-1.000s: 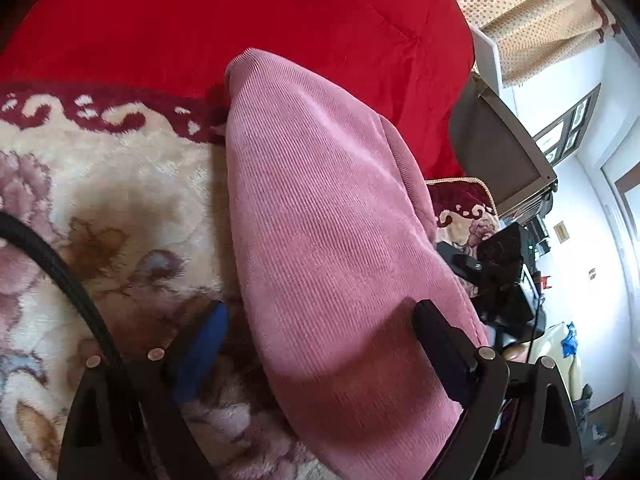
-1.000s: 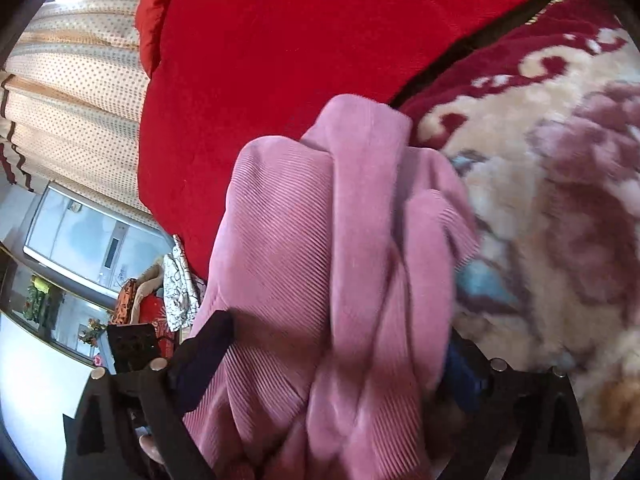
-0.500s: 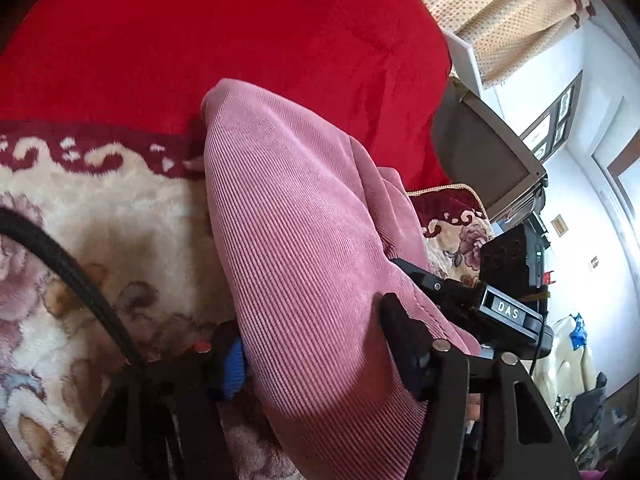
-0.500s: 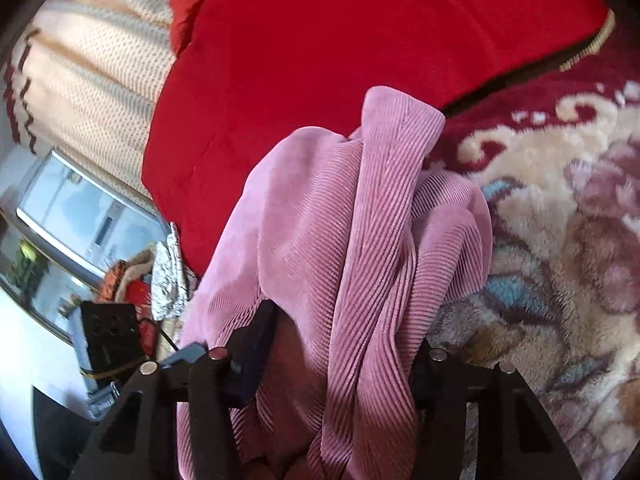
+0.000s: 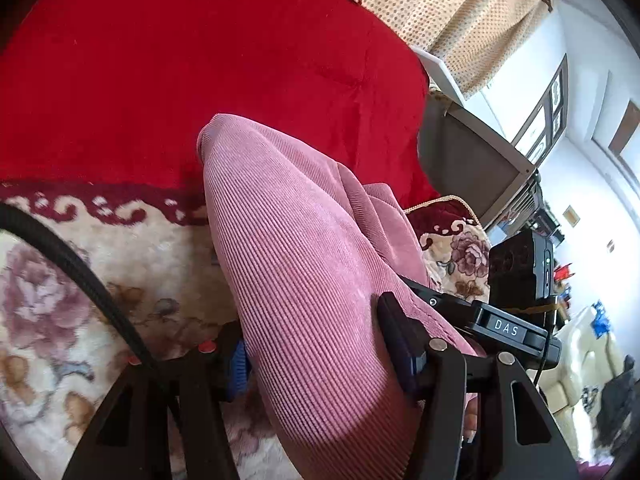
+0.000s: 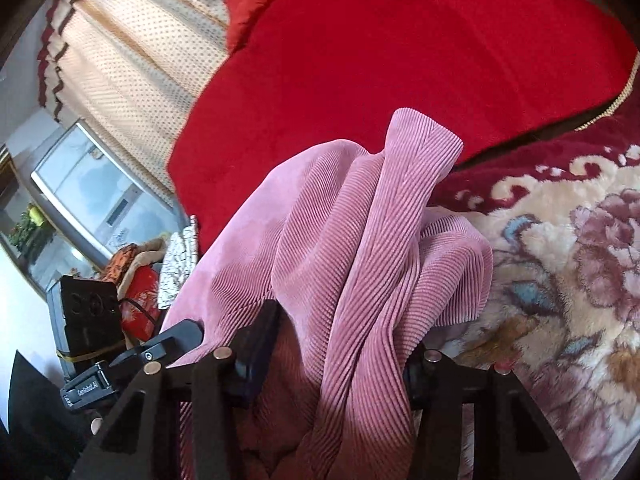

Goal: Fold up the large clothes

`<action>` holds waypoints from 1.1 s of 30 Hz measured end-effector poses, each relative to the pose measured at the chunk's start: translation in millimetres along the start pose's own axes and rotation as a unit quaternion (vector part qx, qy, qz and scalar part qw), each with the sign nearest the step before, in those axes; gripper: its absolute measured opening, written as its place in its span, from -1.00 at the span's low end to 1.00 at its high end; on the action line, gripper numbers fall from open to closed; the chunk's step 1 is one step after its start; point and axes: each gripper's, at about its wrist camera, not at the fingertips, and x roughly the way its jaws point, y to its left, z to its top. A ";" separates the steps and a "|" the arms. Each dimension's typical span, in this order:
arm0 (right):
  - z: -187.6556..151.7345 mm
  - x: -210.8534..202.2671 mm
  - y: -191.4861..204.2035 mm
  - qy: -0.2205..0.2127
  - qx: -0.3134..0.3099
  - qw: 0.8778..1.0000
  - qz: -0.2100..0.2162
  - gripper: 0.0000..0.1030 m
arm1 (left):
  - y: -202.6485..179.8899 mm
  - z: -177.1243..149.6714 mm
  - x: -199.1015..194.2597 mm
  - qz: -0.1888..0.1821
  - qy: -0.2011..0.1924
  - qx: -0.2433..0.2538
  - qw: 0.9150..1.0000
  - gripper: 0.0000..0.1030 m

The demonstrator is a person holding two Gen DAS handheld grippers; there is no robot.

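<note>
Over floral blanket [image 5: 80, 280], right tool [image 6: 332, 356] closing on pink corduroy garment [image 6: 360, 248].

Both wrist views closely share pink garment [image 5: 304, 264].

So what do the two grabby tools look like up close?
Both are black. The left tool has two flat arms with cut-out slots, silver round studs and two red ones, blue pads on its fingers, and a thick black braided cable curving past. The right tool has the same slotted black arms and silver studs. A black bar between them reads "DAS".
</note>
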 end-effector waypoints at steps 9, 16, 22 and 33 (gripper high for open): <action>-15.9 -9.5 33.1 -0.005 -0.029 0.999 0.030 0.01 | -14.9 -14.9 -46.6 0.054 -0.018 0.027 0.998 0.17; -33.8 -6.8 51.6 0.007 -0.044 0.998 0.036 0.01 | -14.8 -28.2 -67.2 0.088 -0.015 0.039 0.995 0.17; -43.3 4.1 63.4 0.013 -0.046 0.998 0.036 0.01 | -9.6 -33.4 -75.0 0.097 -0.015 0.039 0.994 0.17; -58.7 19.3 68.6 0.027 -0.037 0.998 0.032 0.01 | 2.6 -44.9 -75.6 0.110 0.000 0.037 0.993 0.17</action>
